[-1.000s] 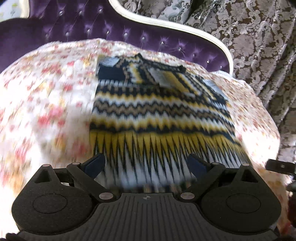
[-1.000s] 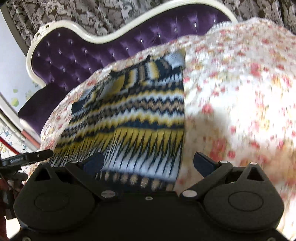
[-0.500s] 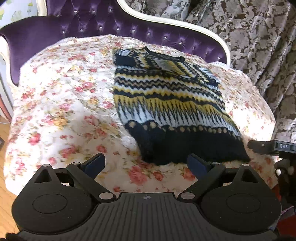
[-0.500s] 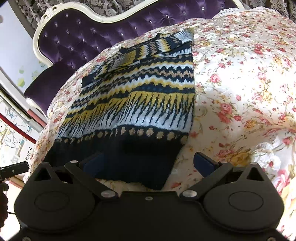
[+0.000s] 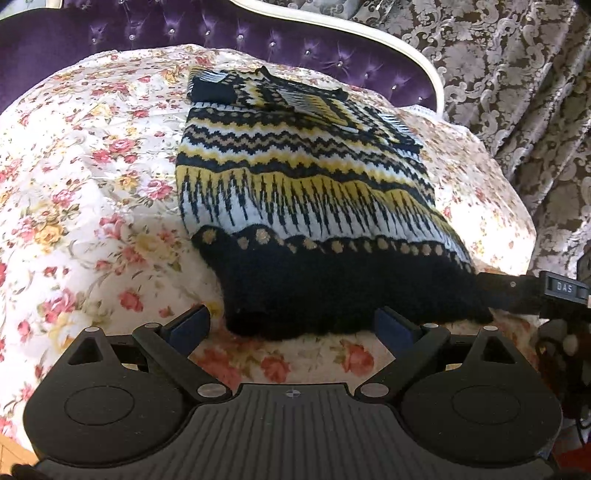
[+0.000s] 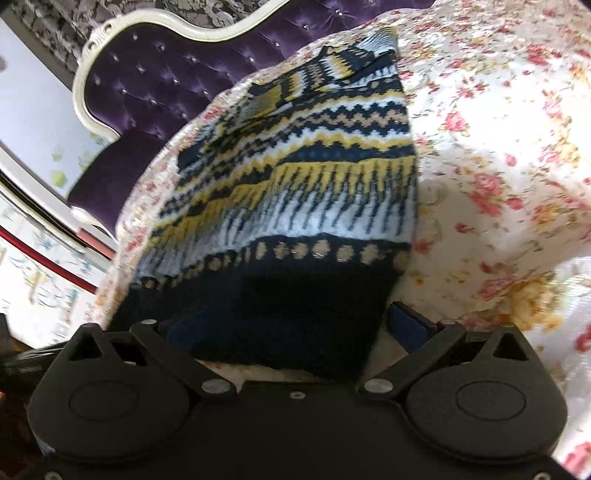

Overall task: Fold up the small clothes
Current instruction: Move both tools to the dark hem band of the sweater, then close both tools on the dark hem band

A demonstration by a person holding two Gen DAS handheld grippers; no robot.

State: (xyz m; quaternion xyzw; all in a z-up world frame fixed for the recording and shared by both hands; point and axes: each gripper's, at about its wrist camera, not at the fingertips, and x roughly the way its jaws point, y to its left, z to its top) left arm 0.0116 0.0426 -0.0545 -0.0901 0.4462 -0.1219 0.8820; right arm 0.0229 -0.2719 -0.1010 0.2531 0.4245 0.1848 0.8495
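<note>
Knitted sweater [image 5: 306, 192] hem | just ahead of left jaws | between right jaws

Floral bedspread [image 5: 92, 177], purple tufted headboard [image 5: 110, 37]

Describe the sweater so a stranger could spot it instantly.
Start at the purple tufted sofa and drop to the floral cover spread over it. The sweater lies flat there, the only knit: navy, yellow and white zigzag bands with a solid dark hem.

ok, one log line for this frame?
step: approach hem | patterned sweater flat on floral bedspread, sleeves folded in | left gripper open | right gripper open
</note>
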